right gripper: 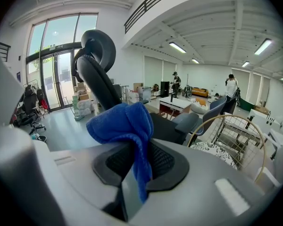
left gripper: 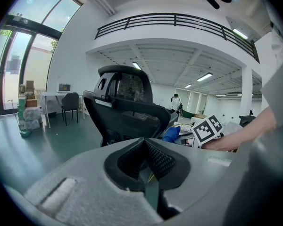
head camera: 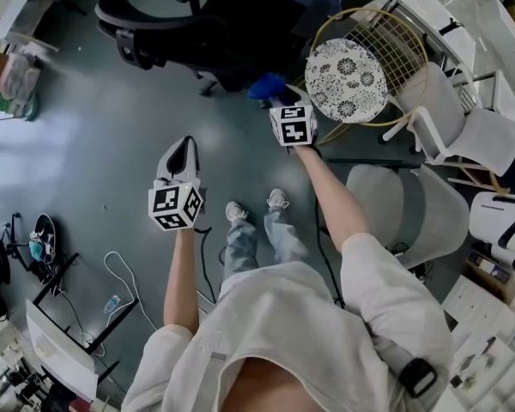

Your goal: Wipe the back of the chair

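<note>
chair (head camera: pixel 215 24) at 12 o'clock, ahead of me | cloth (head camera: pixel 266 87) in my right gripper (head camera: pixel 279 99) at 1, near chair | wire seat (head camera: pixel 408 50) at 2, right of cloth | my left gripper (head camera: pixel 182 153) at 11, apart from chair

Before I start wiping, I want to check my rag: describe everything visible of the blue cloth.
The blue cloth looks like fluffy microfibre, bunched into a wad. The right gripper is shut on it; one fold hangs down between the jaws. It is held before the black office chair, apparently not touching it.
</note>
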Demonstrator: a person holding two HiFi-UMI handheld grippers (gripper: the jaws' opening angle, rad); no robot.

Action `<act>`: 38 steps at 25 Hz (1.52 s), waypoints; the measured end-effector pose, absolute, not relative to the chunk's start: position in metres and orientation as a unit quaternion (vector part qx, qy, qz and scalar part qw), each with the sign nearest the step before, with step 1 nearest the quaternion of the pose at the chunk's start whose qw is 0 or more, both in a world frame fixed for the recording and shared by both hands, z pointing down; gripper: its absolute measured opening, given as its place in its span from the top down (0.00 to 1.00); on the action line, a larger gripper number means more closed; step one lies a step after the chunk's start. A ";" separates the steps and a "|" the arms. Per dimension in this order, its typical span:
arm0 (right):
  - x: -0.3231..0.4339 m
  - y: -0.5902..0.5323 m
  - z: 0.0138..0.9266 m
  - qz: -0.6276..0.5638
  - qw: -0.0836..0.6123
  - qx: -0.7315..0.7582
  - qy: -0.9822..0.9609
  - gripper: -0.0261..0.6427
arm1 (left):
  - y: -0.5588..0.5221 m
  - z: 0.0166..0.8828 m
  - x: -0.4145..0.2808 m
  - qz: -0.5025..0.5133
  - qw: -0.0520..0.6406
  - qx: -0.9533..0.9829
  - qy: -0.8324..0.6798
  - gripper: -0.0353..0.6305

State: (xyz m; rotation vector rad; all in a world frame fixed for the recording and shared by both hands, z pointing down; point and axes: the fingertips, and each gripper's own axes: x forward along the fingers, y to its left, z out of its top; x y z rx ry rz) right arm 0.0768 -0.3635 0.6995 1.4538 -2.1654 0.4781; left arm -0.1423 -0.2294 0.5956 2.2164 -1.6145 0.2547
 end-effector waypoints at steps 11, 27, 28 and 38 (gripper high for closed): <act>0.084 -0.333 0.652 0.125 0.208 0.529 -0.813 0.85 | -0.230 0.574 -0.135 0.077 0.173 0.798 -0.573 0.94; 0.097 -0.259 0.561 0.091 0.148 0.537 -0.825 0.86 | -0.213 0.540 -0.128 0.056 0.145 0.806 -0.571 0.94; 0.097 -0.258 0.555 0.090 0.145 0.538 -0.825 0.86 | -0.213 0.538 -0.128 0.054 0.143 0.806 -0.571 0.94; 0.095 -0.254 0.514 0.081 0.113 0.545 -0.827 0.86 | -0.219 0.501 -0.133 0.036 0.113 0.809 -0.576 0.94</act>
